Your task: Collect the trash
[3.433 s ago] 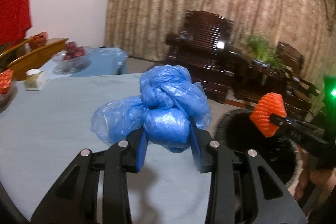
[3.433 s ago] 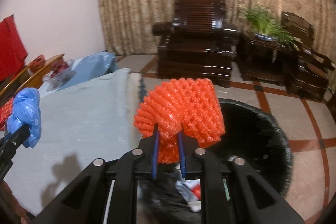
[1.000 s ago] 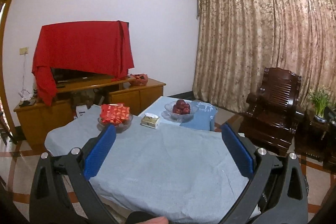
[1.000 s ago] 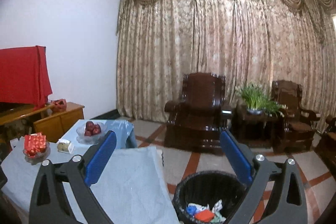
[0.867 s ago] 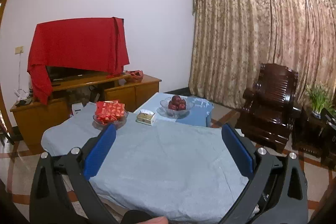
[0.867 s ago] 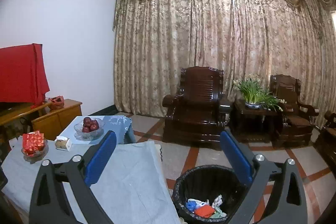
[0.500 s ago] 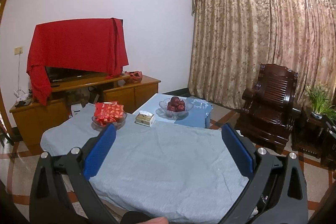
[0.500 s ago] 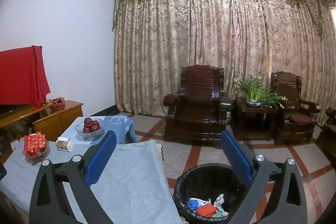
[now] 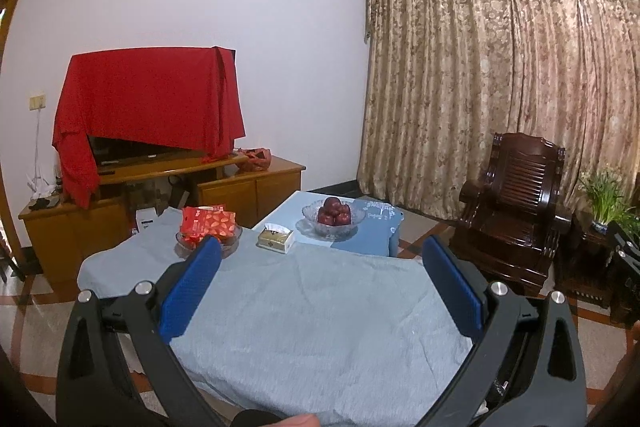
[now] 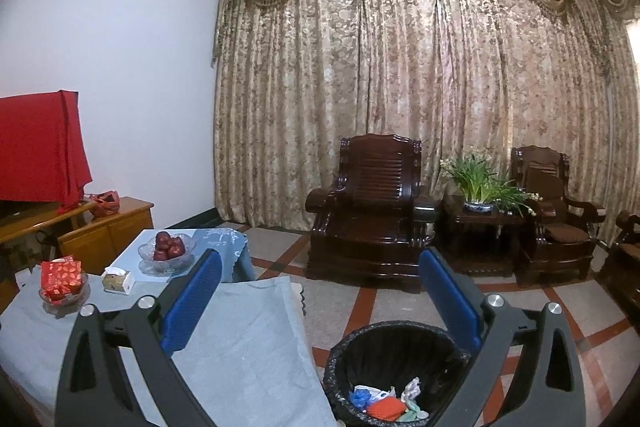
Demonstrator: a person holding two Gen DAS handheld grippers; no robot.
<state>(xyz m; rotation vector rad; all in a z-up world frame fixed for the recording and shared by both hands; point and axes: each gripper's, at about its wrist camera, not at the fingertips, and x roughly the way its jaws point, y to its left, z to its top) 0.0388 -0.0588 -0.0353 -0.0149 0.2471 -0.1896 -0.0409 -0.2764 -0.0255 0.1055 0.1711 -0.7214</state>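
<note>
Trash (image 10: 384,405) lies in bin (image 10: 340,355) beneath wide, empty right tool (image 10: 320,273).

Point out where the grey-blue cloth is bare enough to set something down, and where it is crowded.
The near stretch of the table cloth is bare, from the front edge up to the tissue box. The far end is crowded: the dish of red packets, the tissue box and the bowl of red fruit. The right side drops to the trash bin.
</note>
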